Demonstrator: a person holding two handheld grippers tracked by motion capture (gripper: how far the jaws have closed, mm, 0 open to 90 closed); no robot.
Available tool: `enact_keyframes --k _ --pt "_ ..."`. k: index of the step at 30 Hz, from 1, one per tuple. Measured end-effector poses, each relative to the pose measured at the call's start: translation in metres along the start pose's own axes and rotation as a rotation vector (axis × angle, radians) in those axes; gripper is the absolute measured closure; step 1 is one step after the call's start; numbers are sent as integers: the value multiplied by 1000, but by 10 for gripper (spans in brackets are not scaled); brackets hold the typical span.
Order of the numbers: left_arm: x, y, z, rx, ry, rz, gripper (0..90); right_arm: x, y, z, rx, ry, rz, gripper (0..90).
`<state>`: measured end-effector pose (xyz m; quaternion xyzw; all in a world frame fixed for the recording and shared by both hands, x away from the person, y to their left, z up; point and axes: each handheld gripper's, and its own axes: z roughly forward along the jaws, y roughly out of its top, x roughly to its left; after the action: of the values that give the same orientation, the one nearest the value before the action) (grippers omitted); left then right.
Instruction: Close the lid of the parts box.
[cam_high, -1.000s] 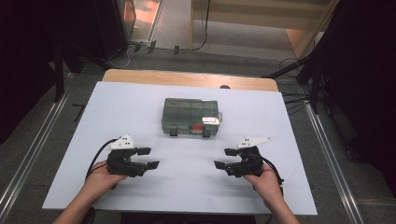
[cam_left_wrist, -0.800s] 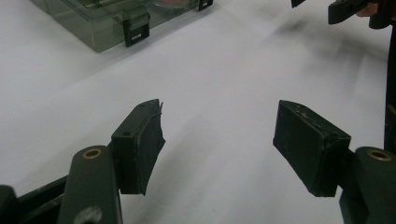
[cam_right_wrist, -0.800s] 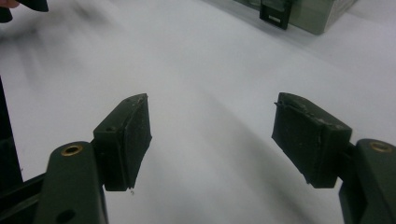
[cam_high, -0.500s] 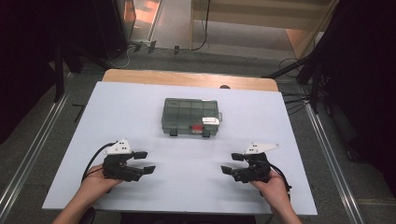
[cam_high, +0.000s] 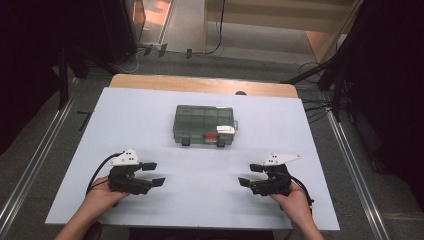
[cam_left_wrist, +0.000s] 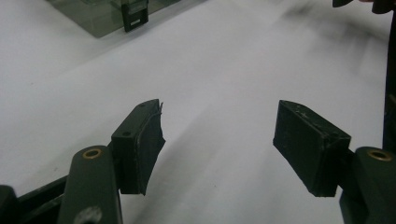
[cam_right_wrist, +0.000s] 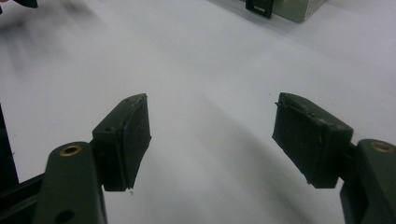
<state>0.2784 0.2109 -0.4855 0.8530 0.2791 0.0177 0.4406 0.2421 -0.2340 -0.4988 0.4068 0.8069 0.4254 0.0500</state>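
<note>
Both my grippers, left (cam_high: 156, 173) & right (cam_high: 247, 175), now sit lower toward tabletop's (cam_high: 150, 115) near edge, jaws spread, holding nothing, box (cam_high: 204, 125) untouched mid-table.

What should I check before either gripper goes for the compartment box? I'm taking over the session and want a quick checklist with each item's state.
1. Left gripper empty, jaws apart: ok.
2. Right gripper empty, jaws apart: ok.
3. Compartment box lying flat on the white table top, lid down: ok.
4. Both front latches fastened: cannot tell, too small in the high view.
5. Table surface between the grippers and the box free of obstacles: ok.
6. Cable of the left gripper out of the path to the box: ok.
</note>
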Motion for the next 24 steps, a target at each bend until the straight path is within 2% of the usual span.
enact_keyframes --k 8,17,24 --pt "4 -8 -6 11 18 5 325 -6 -3 -1 10 -9 0 285" --pt "13 -9 -10 -13 35 -29 325 -14 -7 -6 -3 -12 14 283" --pt "14 -10 -7 7 44 -16 325 -15 -8 -4 11 -2 1 280"
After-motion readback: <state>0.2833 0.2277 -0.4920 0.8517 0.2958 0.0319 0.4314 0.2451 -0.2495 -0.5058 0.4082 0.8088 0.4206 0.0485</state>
